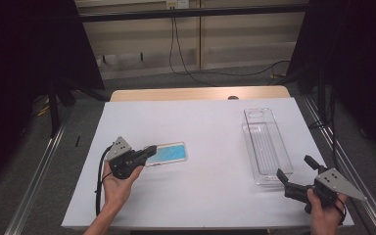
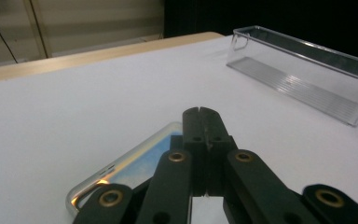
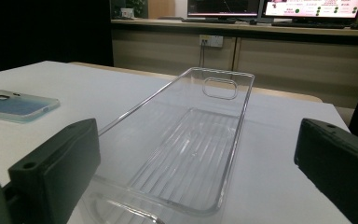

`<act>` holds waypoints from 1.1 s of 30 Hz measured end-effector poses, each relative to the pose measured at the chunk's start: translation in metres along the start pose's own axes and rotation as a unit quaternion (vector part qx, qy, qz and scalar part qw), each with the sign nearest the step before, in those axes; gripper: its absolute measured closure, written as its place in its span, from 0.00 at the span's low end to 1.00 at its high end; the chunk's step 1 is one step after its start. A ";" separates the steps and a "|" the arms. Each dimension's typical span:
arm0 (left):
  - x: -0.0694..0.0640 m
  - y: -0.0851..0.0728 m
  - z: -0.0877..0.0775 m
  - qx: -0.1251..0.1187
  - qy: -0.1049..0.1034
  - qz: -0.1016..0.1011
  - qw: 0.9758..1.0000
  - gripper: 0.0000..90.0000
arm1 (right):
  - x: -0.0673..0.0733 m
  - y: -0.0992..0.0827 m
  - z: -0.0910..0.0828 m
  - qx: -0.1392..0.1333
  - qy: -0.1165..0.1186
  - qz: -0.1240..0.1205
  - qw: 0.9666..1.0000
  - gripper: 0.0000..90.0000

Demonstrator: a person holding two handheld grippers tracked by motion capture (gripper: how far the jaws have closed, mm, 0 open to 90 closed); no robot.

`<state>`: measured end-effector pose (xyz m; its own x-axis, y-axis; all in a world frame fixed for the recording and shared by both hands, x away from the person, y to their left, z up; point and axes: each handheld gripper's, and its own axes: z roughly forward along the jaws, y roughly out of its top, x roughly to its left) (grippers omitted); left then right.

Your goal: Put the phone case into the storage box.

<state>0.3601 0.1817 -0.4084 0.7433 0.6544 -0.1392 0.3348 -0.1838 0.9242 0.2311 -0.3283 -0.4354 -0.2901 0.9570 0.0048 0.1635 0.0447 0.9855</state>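
A clear phone case with a blue back lies flat on the white table, left of centre. My left gripper rests at its left end with the jaws shut together. In the left gripper view the closed fingertips sit just over the case, and nothing shows between them. A long clear plastic tray stands empty at the right. My right gripper is open at the tray's near end. Its two jaws spread wide on either side of the tray in the right gripper view, where the case lies far left.
The white table top ends in a wooden strip at the far side. Metal rails run along both sides of the table on the floor. Dark curtains stand left and right, and cables trail on the floor behind.
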 end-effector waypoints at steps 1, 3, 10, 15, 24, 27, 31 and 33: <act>0.001 0.001 0.001 0.003 -0.002 0.000 1.000 1.00 | 0.000 0.000 0.000 0.000 0.000 -0.001 1.000 0.00; 0.002 0.004 0.003 0.015 -0.002 -0.004 1.000 1.00 | 0.000 0.000 0.000 0.001 -0.001 -0.001 1.000 0.00; 0.010 0.012 0.009 0.064 0.003 -0.028 0.998 1.00 | 0.000 0.000 -0.001 -0.002 -0.004 0.000 1.000 0.00; 0.025 0.023 0.021 0.131 -0.004 -0.055 0.990 1.00 | 0.000 0.000 -0.001 0.000 -0.002 -0.001 1.000 0.00; 0.028 0.025 0.025 0.222 -0.012 -0.038 0.974 1.00 | -0.001 0.000 -0.001 0.000 -0.005 -0.002 1.000 0.00; 0.028 0.022 0.026 0.253 -0.010 -0.035 0.967 1.00 | -0.001 0.000 -0.001 -0.001 -0.004 -0.002 1.000 0.00; 0.026 0.019 0.028 0.276 -0.017 -0.026 0.961 1.00 | 0.000 0.000 -0.001 -0.001 -0.002 -0.002 1.000 0.00; 0.025 0.017 0.030 0.301 -0.014 -0.013 0.953 1.00 | 0.000 0.000 -0.001 -0.001 -0.001 -0.002 1.000 0.00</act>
<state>0.4017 0.1723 -0.4069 0.7429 0.6456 -0.1772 0.6186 -0.5609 0.5502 0.2300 -0.3290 -0.4351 -0.2891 0.9573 0.0003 0.1609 0.0483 0.9858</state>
